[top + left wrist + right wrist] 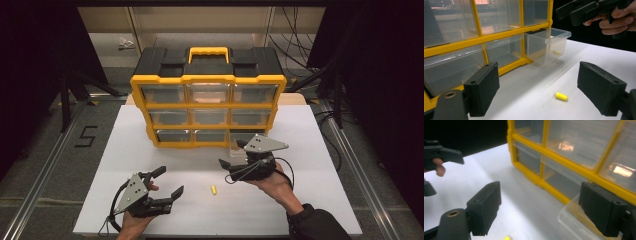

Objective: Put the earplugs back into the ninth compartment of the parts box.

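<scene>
A yellow and black drawer cabinet point(207, 80) stands at the back of the white table point(310, 200). Its clear bottom right drawer point(549, 47) is pulled out, and a small yellow piece point(556, 52) lies inside. Another small yellow cylinder point(213, 190) lies loose on the table, between the pads in the left gripper view point(561, 96). My left gripper point(170, 181) is open at the front left, holding nothing. My right gripper point(232, 154) hovers open in front of the pulled-out drawer point(571, 220), with nothing between its pads.
The cabinet has three rows of clear drawers; the others are pushed in and a yellow carry handle point(208, 51) is on top. Dark floor, metal rails and cables surround the table. A shelf unit stands behind the cabinet.
</scene>
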A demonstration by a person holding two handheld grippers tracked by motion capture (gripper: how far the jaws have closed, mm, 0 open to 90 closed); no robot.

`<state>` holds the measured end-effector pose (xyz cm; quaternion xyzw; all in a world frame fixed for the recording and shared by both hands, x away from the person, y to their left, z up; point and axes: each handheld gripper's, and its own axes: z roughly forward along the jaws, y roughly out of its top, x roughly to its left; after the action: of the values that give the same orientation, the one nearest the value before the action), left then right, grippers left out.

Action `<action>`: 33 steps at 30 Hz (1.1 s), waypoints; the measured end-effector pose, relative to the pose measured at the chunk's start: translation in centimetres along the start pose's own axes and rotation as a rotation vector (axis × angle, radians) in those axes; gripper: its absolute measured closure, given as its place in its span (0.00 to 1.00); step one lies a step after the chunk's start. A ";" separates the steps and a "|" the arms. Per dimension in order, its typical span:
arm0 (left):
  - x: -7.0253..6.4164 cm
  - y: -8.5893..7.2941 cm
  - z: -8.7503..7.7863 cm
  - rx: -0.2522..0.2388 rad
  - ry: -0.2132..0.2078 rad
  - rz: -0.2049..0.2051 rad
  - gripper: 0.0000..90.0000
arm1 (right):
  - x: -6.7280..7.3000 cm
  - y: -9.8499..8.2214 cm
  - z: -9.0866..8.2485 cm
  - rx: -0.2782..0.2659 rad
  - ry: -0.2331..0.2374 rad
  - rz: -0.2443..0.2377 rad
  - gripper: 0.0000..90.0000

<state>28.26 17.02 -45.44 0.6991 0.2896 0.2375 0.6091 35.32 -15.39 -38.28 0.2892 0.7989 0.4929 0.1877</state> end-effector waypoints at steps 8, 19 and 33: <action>0.0 0.0 0.0 -0.002 0.001 0.001 0.19 | 1.3 -0.4 1.0 0.029 0.032 -0.018 0.20; 0.1 0.0 -0.1 -0.003 0.001 0.000 0.19 | 3.0 -1.8 3.0 0.104 0.066 -0.056 0.21; 0.1 0.0 -0.1 -0.006 -0.002 -0.009 0.19 | 3.4 -4.2 5.4 0.227 0.070 -0.061 0.25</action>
<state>28.29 17.15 -45.39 0.6962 0.2915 0.2351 0.6124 34.70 -11.00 -44.47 0.2666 0.8641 0.4030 0.1406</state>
